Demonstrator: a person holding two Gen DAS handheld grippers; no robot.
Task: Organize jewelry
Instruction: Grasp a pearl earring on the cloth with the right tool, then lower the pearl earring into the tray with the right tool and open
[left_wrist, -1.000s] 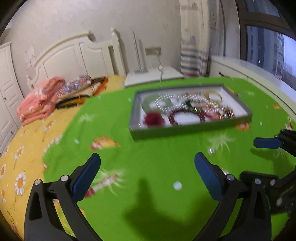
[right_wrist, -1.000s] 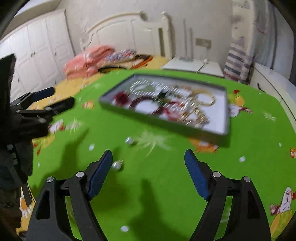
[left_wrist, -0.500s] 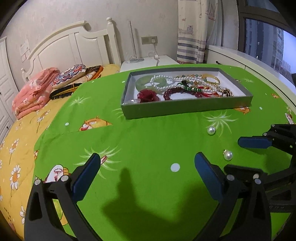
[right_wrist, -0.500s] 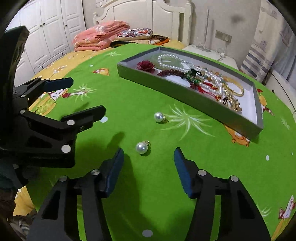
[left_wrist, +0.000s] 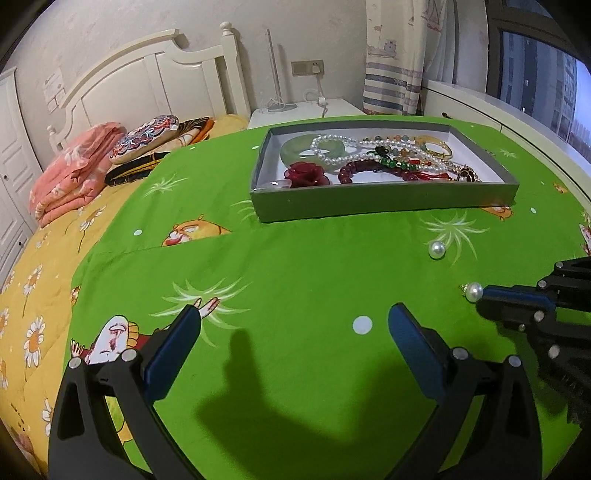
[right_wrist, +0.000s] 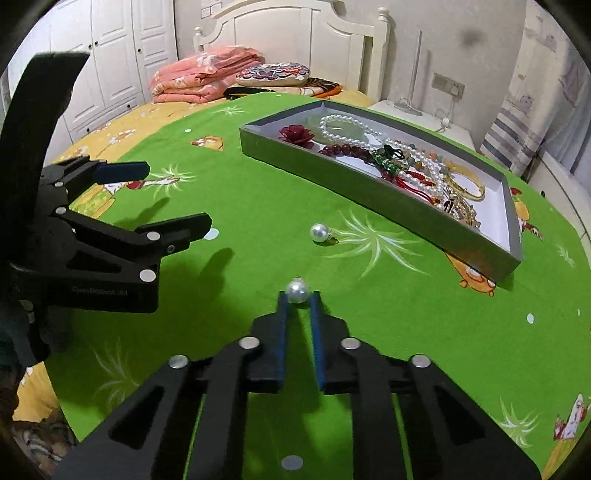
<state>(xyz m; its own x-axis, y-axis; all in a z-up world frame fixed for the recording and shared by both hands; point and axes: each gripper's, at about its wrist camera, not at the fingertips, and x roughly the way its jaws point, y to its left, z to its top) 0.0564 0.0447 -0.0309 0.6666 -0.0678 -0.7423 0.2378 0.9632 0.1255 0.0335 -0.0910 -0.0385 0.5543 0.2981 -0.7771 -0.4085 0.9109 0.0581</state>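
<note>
We see that our right gripper (right_wrist: 298, 295) has just narrowed from half open to pinch the near pearl earring (right_wrist: 297, 290), freeing it for the tray (right_wrist: 388, 201) at two o'clock, while our left gripper (left_wrist: 293, 328) hangs wide open, empty.

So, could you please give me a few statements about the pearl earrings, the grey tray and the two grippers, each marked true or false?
1. The right gripper is closed around a white pearl earring. True.
2. The left gripper holds the second white pearl earring. False: its jaws are wide open and empty, and that earring lies on the green cartoon-print bedspread.
3. The shallow grey cardboard tray is empty. False: it holds jewelry, including a pale green jade bangle and a dark red fabric rose.
4. Both earrings are outside the tray. True.
</note>
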